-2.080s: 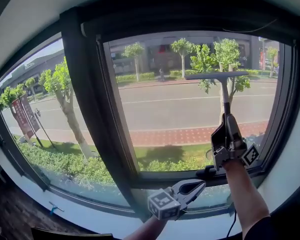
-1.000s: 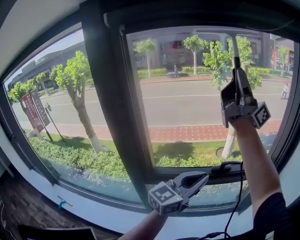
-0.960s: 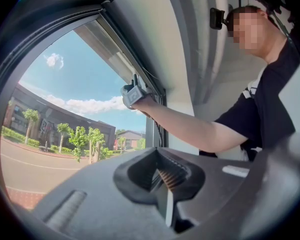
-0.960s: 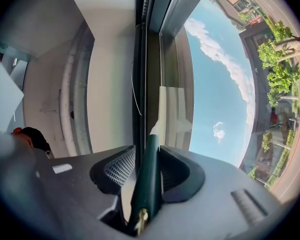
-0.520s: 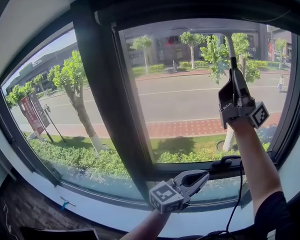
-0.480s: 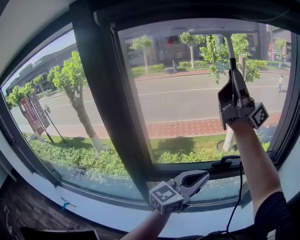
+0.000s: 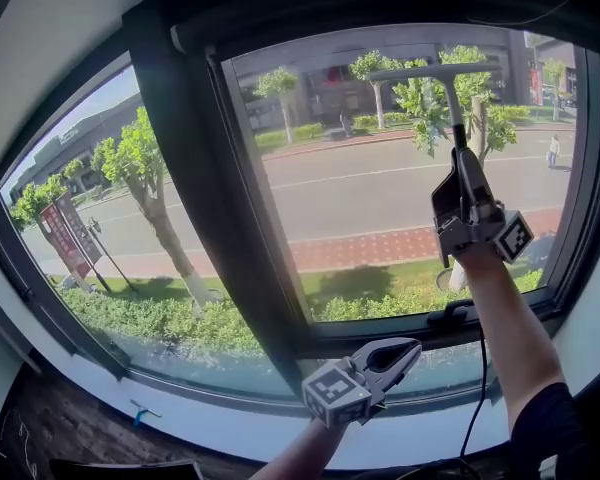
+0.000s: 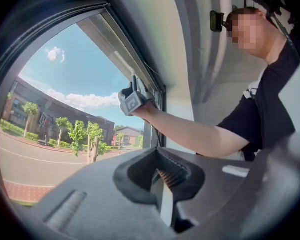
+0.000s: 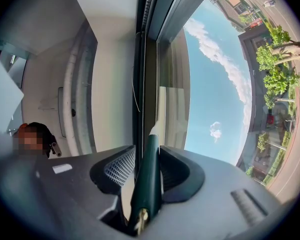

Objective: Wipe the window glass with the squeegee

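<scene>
While R gripper (image 7: 461,156) clamps squeegee (image 7: 436,71) high on glass (image 7: 350,203) | L gripper (image 7: 410,348) closed

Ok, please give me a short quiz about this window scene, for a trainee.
1. True or false: the left gripper holds the squeegee.
2. Where on the right window pane is the squeegee's blade? A. near the top B. at mid height C. at the bottom
3. Fill in: the right gripper is shut on the squeegee's ____.
Key: 1 false; 2 A; 3 handle.
</scene>
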Tool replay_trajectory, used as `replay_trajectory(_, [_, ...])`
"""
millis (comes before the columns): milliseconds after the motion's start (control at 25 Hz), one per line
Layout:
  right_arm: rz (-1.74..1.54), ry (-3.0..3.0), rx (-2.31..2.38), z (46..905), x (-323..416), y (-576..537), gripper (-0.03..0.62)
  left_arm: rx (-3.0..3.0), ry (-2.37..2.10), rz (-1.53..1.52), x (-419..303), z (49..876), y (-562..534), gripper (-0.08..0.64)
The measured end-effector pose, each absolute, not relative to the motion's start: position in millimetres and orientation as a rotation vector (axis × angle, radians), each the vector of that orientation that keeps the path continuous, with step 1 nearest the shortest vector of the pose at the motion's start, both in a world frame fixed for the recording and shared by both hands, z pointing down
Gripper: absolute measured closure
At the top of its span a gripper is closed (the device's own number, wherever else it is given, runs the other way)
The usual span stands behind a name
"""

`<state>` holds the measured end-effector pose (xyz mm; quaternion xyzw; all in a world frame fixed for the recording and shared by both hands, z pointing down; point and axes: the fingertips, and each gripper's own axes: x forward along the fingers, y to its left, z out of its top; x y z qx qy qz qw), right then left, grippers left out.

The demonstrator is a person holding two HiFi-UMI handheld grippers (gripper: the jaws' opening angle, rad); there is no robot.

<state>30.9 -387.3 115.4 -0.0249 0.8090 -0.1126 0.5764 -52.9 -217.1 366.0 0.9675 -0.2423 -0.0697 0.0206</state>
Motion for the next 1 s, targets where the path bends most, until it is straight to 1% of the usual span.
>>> replay_trajectory(1000, [-0.332,1.904,-0.12,176,32,-378,0.436,2.983,-0.734,-0.191,-45,370,-209,0.557])
